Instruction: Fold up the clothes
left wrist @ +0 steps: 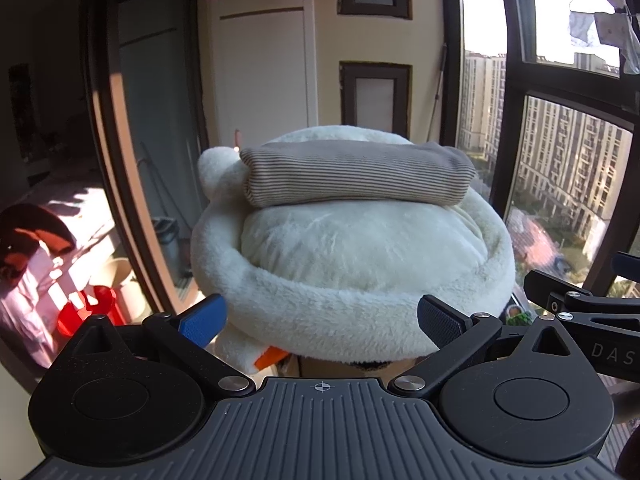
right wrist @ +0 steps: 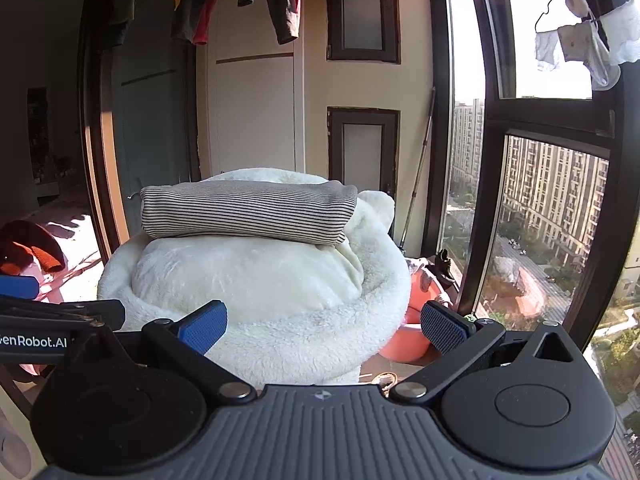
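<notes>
- the left wrist view looks forward between its own fingers, level and close, at the white plush cushion [left wrist: 352, 280], which sits centred.
- the right wrist view faces the same way from just to the right, so the cushion [right wrist: 256, 280] sits left of centre.
- the 2 views share the striped folded garment [left wrist: 356, 176] [right wrist: 248, 212] and the window [left wrist: 568, 168] [right wrist: 552, 200].

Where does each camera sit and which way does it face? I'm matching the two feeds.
Left wrist: on the left gripper, facing the folded striped grey garment on the fluffy white round cushion; its open fingers show, with the right gripper alongside.
Right wrist: on the right gripper, same direction; open fingers show.
Shared: garment, cushion, the tall window.
</notes>
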`<action>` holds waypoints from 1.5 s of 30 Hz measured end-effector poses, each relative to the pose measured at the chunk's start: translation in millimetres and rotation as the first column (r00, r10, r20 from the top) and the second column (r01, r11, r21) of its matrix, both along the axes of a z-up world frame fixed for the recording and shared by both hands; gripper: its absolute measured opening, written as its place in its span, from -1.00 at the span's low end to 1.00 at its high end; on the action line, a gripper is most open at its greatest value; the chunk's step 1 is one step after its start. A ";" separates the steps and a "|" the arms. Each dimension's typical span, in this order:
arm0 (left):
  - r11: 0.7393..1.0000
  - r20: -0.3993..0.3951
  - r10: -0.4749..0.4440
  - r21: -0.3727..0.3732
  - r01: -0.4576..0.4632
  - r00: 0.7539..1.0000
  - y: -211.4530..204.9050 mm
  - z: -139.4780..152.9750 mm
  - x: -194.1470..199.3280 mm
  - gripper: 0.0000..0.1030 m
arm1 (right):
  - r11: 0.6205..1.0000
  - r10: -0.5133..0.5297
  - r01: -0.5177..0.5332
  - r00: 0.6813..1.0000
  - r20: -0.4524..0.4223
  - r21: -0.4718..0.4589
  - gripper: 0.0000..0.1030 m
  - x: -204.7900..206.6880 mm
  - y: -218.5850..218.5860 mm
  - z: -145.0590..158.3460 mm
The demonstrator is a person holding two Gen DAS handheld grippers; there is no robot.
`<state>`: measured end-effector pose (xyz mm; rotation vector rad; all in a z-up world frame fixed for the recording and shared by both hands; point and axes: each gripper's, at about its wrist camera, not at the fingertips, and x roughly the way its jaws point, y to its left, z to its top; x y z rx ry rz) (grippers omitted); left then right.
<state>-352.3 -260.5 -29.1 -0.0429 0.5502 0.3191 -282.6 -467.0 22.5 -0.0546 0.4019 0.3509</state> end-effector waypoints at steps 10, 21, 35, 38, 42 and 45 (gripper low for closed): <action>1.000 -0.007 -0.005 -0.001 0.005 1.000 -0.6 -2.7 0.1 1.00 | 1.000 -0.009 0.009 1.000 -0.004 -0.005 1.00 -1.4 0.0 -2.3; 1.000 -0.001 0.013 0.022 -0.013 1.000 3.9 -3.9 -4.3 1.00 | 1.000 0.001 -0.001 1.000 -0.006 -0.018 1.00 -3.1 8.4 -4.5; 0.999 -0.011 0.028 0.021 -0.028 1.000 10.2 -5.4 -1.1 1.00 | 0.999 0.036 -0.036 0.999 -0.003 -0.018 1.00 -0.8 16.5 -5.5; 1.000 -0.010 0.019 0.026 -0.018 1.000 9.6 -5.1 0.9 1.00 | 1.000 0.015 -0.015 1.000 0.001 -0.028 1.00 1.8 16.5 -6.5; 0.999 -0.021 0.003 0.037 -0.003 1.000 7.1 -5.9 5.6 1.00 | 0.999 -0.007 0.007 1.000 -0.002 -0.034 1.00 5.2 14.9 -8.0; 0.999 -0.030 -0.002 0.041 0.003 1.000 5.8 -7.2 8.9 1.00 | 0.999 -0.014 0.014 1.000 -0.008 -0.029 1.00 7.5 13.0 -8.7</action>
